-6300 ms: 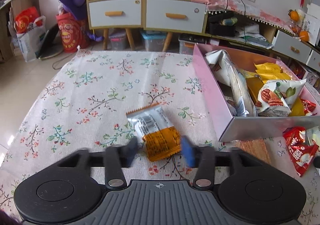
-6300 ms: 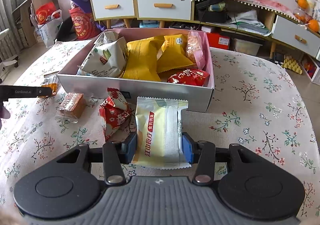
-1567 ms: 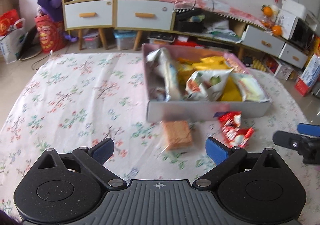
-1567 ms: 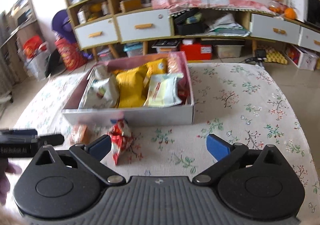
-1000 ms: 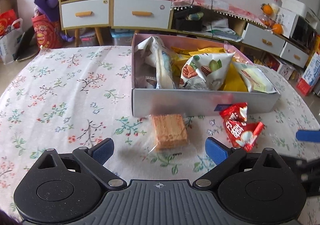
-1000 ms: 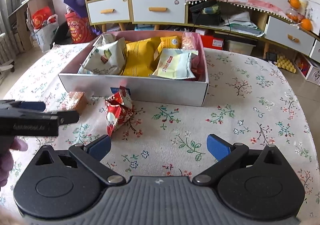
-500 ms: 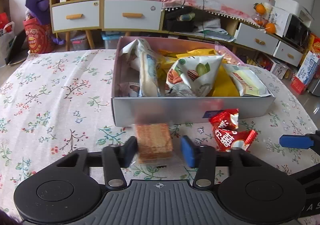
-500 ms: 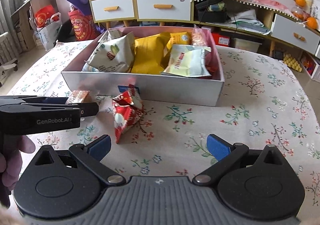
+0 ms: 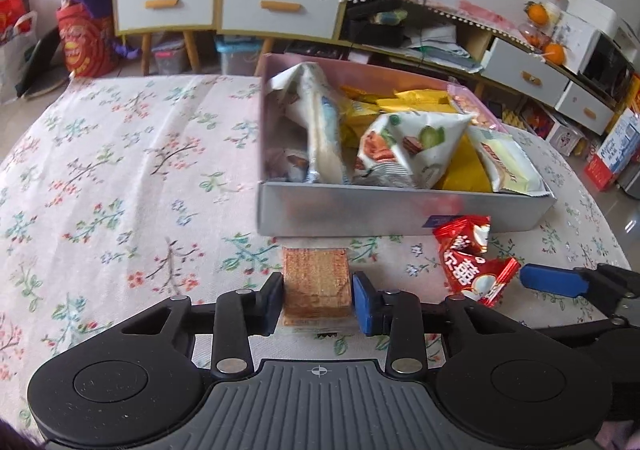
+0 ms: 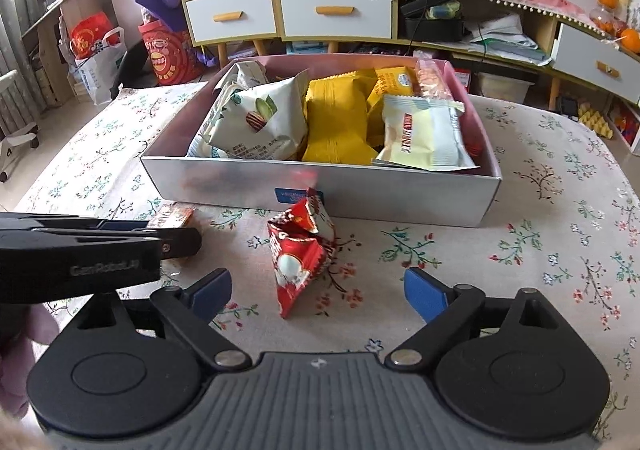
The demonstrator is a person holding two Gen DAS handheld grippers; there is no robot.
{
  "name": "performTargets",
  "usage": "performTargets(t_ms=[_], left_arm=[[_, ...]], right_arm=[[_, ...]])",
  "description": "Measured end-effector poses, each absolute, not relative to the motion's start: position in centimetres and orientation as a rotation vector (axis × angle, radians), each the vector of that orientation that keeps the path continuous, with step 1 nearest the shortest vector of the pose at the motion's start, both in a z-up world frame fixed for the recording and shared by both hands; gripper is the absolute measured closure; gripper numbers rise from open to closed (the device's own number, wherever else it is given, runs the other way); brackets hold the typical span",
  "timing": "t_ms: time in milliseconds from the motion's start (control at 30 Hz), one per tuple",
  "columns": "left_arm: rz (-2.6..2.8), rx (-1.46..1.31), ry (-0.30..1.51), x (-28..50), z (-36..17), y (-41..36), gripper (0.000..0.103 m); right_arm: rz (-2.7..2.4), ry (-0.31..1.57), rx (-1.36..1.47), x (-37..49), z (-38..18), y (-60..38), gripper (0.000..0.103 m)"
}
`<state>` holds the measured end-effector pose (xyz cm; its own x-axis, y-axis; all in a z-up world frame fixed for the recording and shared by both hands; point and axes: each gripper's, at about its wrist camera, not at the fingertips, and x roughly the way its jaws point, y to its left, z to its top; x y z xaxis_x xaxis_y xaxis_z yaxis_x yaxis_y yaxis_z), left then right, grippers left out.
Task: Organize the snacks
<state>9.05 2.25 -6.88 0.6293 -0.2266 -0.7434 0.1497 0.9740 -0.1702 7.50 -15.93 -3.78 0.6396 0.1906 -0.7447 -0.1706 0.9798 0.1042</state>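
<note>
Floral cloth covers the desk (image 9: pixel 120 170), and low in the left wrist view your left gripper (image 9: pixel 318 300) is closing its fingers on the wrapped wafer (image 9: pixel 316 282), pads against both sides, just in front of the snack box (image 9: pixel 400 210). You are mid-pickup; next, lift it over the box's near wall. Centre of the right wrist view, the red packet (image 10: pixel 300 254) lies between your right gripper (image 10: pixel 318 290) fingers, wide but narrowing, not touching.
</note>
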Motion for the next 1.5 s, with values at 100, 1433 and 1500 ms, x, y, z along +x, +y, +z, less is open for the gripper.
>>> performTargets(t_ms=[100, 1433, 1500], left_arm=[[-0.201, -0.115, 0.882, 9.1, -6.7, 3.1, 0.069], [-0.258, -0.144, 0.847, 8.1, -4.3, 5.2, 0.09], [-0.273, -0.144, 0.841, 8.0, -4.1, 5.1, 0.09]], right_arm=[[0.199, 0.862, 0.027, 8.0, -4.1, -15.7, 0.022], [0.264, 0.821, 0.116, 7.6, -1.5, -15.7, 0.076], [0.266, 0.816, 0.124, 7.5, -1.3, -16.0, 0.076]])
